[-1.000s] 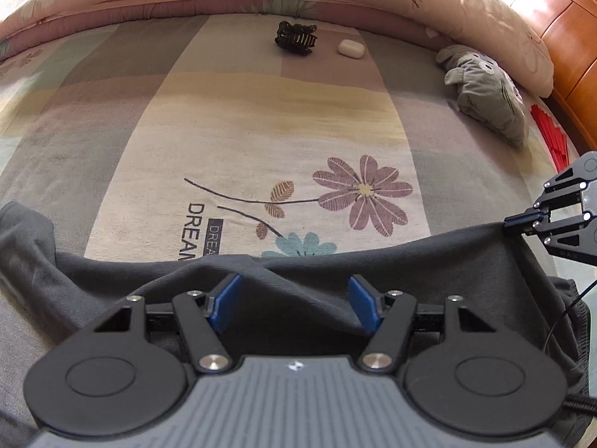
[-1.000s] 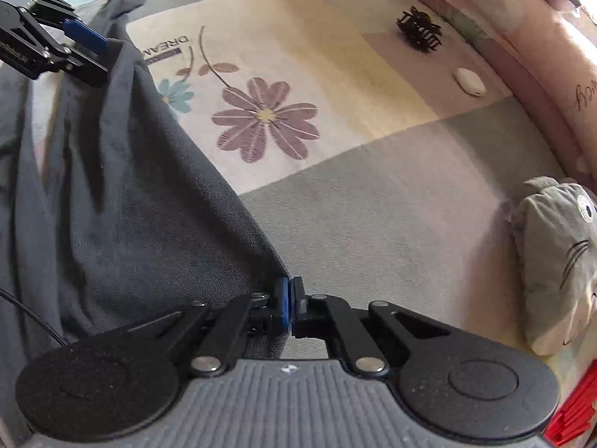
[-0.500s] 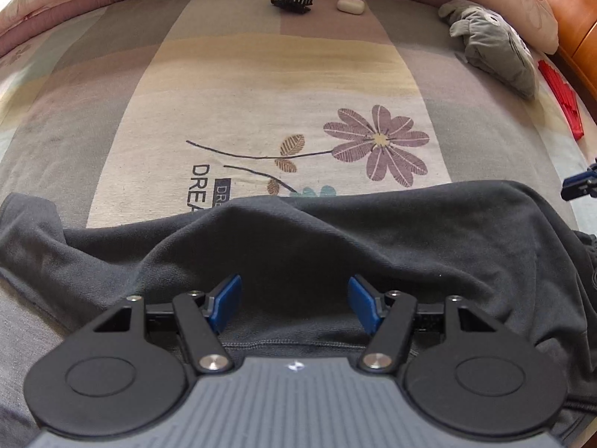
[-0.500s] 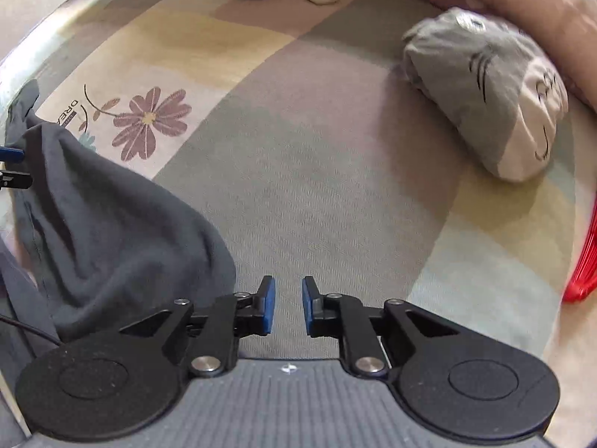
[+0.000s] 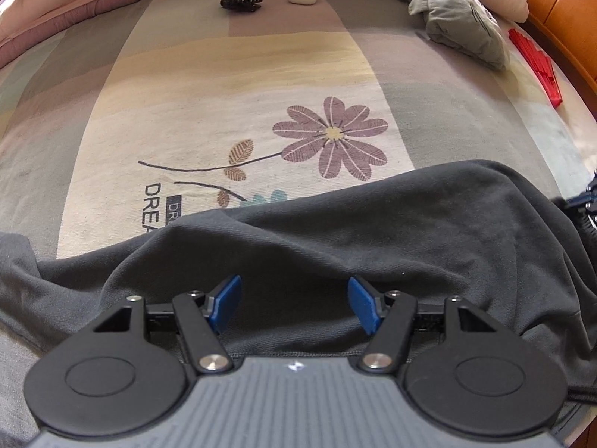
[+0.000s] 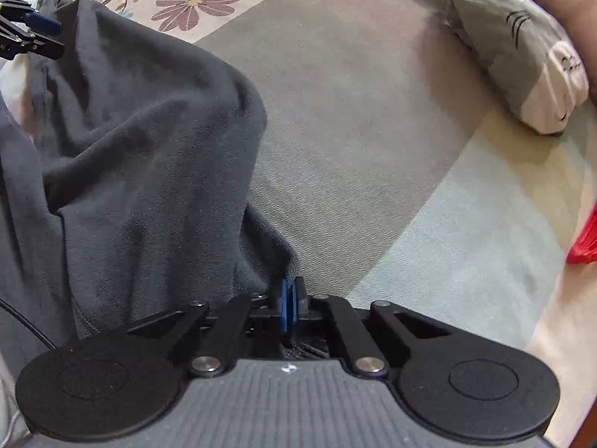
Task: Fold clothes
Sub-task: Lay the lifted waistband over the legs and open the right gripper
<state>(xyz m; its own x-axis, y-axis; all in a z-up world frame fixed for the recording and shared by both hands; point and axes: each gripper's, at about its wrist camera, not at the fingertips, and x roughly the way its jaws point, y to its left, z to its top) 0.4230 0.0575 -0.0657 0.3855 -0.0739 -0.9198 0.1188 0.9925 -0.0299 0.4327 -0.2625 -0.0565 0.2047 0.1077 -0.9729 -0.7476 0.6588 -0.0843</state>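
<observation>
left gripper (image 5: 294,304): my blue pads sit wide apart over the dark grey garment (image 5: 373,239)
right gripper (image 6: 290,308): pinched tight on its near hem

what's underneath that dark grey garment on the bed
The dark grey garment lies on the patterned bedspread, covering the lower part of its printed lettering and a teal flower. Whatever else lies beneath the bunched folds is hidden.

A bed's patchwork floral sheet (image 5: 238,86) under daylight; orange wooden furniture (image 5: 559,3) stands beside it
</observation>
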